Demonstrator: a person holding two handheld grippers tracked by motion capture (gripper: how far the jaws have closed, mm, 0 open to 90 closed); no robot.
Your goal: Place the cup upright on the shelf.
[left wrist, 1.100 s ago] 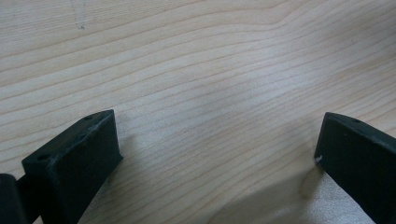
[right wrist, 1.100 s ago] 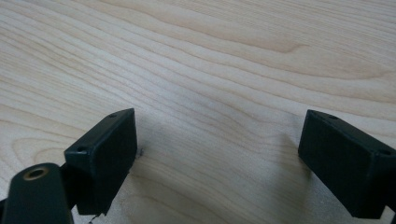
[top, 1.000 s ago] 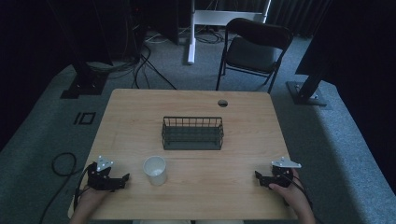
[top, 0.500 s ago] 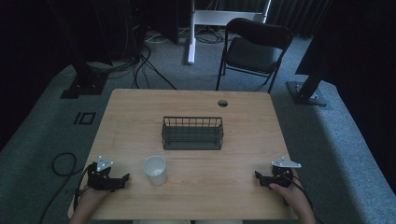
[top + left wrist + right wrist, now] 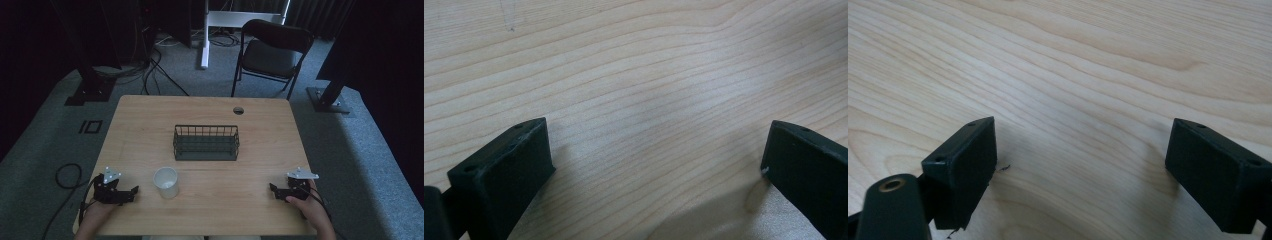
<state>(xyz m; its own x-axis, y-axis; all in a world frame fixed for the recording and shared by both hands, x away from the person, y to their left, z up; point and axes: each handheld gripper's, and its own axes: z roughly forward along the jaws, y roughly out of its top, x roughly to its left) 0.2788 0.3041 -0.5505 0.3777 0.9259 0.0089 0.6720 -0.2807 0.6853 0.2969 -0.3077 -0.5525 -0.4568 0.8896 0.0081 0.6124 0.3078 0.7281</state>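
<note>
A white paper cup (image 5: 166,182) stands upright on the wooden table (image 5: 210,115), near the front, left of centre. Behind it, mid-table, sits a dark wire basket (image 5: 206,142). My left gripper (image 5: 131,192) rests on the table at the front left, a short way left of the cup, held by a hand. Its jaws stand wide apart over bare wood in the left gripper view (image 5: 656,155). My right gripper (image 5: 273,189) lies at the front right, jaws pointing left. They too are open over bare wood (image 5: 1083,155).
A round cable hole (image 5: 238,110) sits near the table's far edge. Beyond the table stand a black folding chair (image 5: 270,50), a white desk frame (image 5: 235,20) and dark stand bases on grey carpet. Cables trail on the floor at left (image 5: 65,175).
</note>
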